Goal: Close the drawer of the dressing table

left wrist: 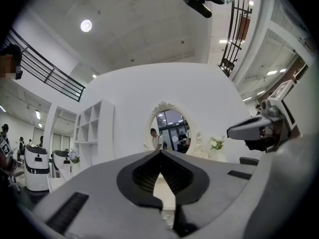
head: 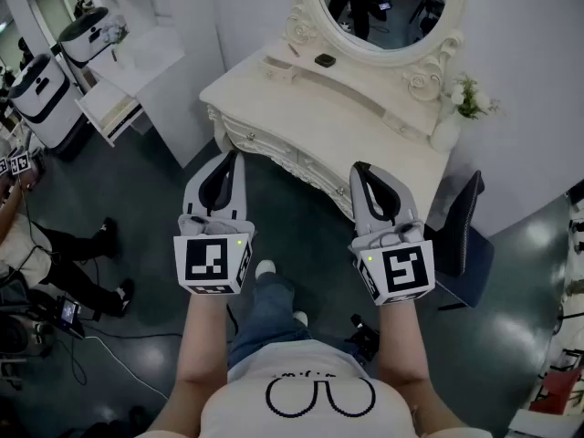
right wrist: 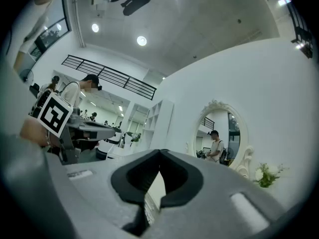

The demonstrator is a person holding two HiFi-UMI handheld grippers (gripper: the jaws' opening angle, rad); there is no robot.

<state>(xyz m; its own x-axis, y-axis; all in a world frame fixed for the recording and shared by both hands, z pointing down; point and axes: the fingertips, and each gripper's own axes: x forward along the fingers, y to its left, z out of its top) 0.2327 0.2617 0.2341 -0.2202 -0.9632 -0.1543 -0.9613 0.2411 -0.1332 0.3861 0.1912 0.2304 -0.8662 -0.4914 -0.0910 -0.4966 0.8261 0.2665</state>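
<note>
Big room, dark floor (head: 137,181), white walls. The white table (head: 301,94) w/ its round mirror (head: 383,7) stands ahead of me. Flowers (head: 470,99) sit at its far end & a dark chair (head: 465,240) is just beside it. The drawer (head: 274,149) is in the table's front, facing me. From up here the front looks flat, so I can't tell if the drawer sticks out a bit. My L gripper (head: 234,158) & R gripper (head: 361,168) are side by side, both well short of the table. Both are closed tight w/ nothing in them. I think that fits the job: I only need to push, not grab, & closed tips make a firm nose to push w/. Both point at the table front bc that's where I'd go next. The push looks not begun yet.
</note>
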